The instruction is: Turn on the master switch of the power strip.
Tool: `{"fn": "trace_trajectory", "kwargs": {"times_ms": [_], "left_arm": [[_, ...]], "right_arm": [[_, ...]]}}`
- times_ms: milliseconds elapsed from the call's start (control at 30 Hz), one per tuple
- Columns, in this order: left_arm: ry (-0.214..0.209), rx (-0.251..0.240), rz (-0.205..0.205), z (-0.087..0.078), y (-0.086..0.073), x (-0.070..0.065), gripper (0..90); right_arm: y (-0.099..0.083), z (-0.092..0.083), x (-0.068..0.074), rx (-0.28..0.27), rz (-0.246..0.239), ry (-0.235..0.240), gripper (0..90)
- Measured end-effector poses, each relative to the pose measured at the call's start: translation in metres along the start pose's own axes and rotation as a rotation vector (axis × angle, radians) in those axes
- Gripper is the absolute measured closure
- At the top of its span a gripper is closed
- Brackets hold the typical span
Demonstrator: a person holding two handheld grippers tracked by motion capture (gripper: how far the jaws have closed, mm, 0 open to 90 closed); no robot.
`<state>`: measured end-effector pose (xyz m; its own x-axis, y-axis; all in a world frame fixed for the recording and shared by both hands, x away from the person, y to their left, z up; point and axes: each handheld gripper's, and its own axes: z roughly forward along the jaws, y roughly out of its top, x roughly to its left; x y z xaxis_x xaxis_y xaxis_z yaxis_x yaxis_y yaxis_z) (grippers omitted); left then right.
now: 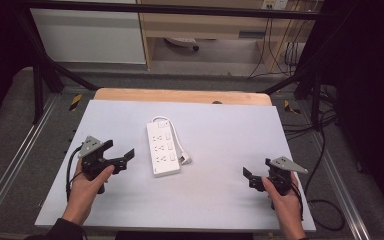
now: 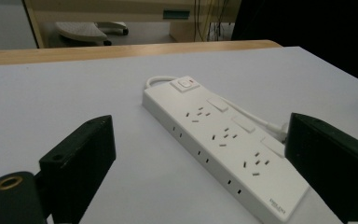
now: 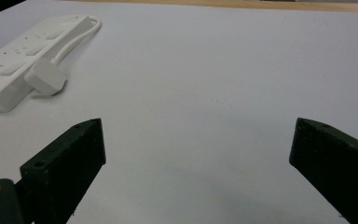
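- You are holding the left gripper (image 1: 119, 152) just beside the near left edge of the white power strip (image 1: 162, 148), its jaws standing wide apart and gripping nothing.
- You are holding the right gripper (image 1: 247, 174) well apart from the power strip, off to its right and nearer to you; its jaws are also spread wide and are holding nothing.
- The power strip is lying flat on the grey table (image 1: 220, 145), its long axis running away from you and its red-marked switch (image 2: 185, 83) sitting at the far end.
- The cord is looping out of the strip's far end and running back along its right side, with the white plug (image 3: 45, 77) resting against the near right corner.
- Judged from these views, the work is only starting: nothing is being touched, the plug is not seated in any socket, and the reach, the grasp and everything after them are all remaining.
- In the left gripper view, the right-hand jaw is cutting across the plug and the strip's near right corner.
- The small lettering on the strip's near end (image 2: 278, 206) is reading too faint to make out.
- The right gripper view is cropping the strip's far end at the frame edge.
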<state>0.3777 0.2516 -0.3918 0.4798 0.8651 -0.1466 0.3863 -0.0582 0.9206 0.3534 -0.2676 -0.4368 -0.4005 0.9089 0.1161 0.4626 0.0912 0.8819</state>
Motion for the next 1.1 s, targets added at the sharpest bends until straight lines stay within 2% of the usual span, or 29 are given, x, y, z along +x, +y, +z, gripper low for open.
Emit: {"fn": "trace_trajectory", "kwargs": {"times_ms": [167,400,500,600,667,767,900,1033,1100], "left_arm": [[-0.012,0.026,-0.014,0.019,0.012,-0.005,8.9],[-0.014,0.032,0.02,0.041,0.029,-0.014,8.3],[-0.022,0.019,0.024,0.05,0.035,-0.017,8.3],[-0.009,0.008,0.031,0.06,0.04,-0.02,8.3],[-0.008,0.006,0.014,0.07,0.043,-0.021,8.5],[-0.004,0.019,0.029,0.081,0.044,-0.022,8.5],[0.006,0.025,0.023,0.094,0.047,-0.02,8.6],[0.03,0.024,0.034,0.107,0.05,-0.019,8.9],[0.041,0.025,0.024,0.114,0.051,-0.017,9.2]], "right_arm": [[0.001,-0.001,-0.001,-0.005,0.003,0.006,4.0],[0.001,0.0,0.002,0.004,-0.006,0.02,4.0],[0.0,0.001,0.003,0.006,-0.007,0.021,4.0],[-0.002,0.002,0.003,0.019,-0.004,0.016,3.9],[-0.001,0.001,0.004,0.016,-0.005,0.015,3.9],[0.0,0.0,0.005,0.009,-0.016,0.016,3.8],[-0.001,0.002,0.005,0.021,-0.016,0.026,3.6],[-0.001,0.004,0.006,0.026,-0.021,0.041,3.7],[-0.001,0.004,0.007,0.03,-0.03,0.04,3.7]]}}
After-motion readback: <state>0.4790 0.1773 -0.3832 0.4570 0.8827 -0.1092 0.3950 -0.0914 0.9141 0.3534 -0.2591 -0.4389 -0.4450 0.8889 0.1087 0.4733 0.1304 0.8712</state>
